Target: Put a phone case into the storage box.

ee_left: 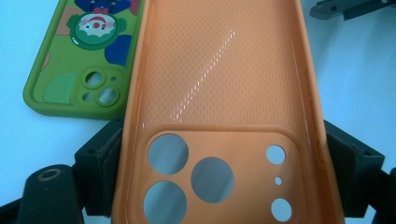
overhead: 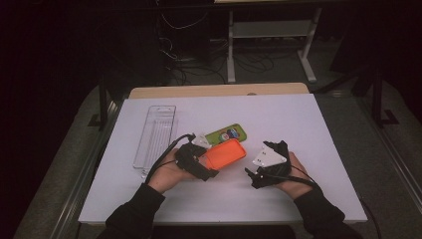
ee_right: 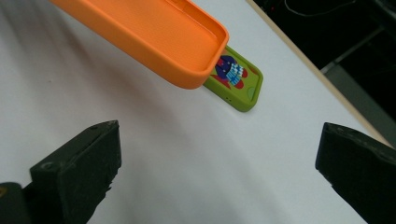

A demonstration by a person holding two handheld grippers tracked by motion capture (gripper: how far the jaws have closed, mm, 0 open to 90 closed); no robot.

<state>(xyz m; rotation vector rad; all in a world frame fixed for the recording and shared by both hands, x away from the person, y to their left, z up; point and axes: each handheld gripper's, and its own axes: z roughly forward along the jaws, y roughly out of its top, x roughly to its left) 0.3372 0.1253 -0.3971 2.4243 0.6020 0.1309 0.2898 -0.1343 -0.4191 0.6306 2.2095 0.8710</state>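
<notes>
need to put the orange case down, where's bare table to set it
Bare white table lies right of the green case, beyond the right gripper, and along the near edge between the forearms. It is crowded around the left gripper holding the orange case, with the clear tray at its left.

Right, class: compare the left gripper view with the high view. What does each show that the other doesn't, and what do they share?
Left gripper view alone: the orange phone case's camera cut-outs, pinched between black jaws.

High view alone: the clear plastic tray, the right gripper, both sleeves, the whole white table.

Both: the orange case and the green cartoon phone case lying beside it.
</notes>
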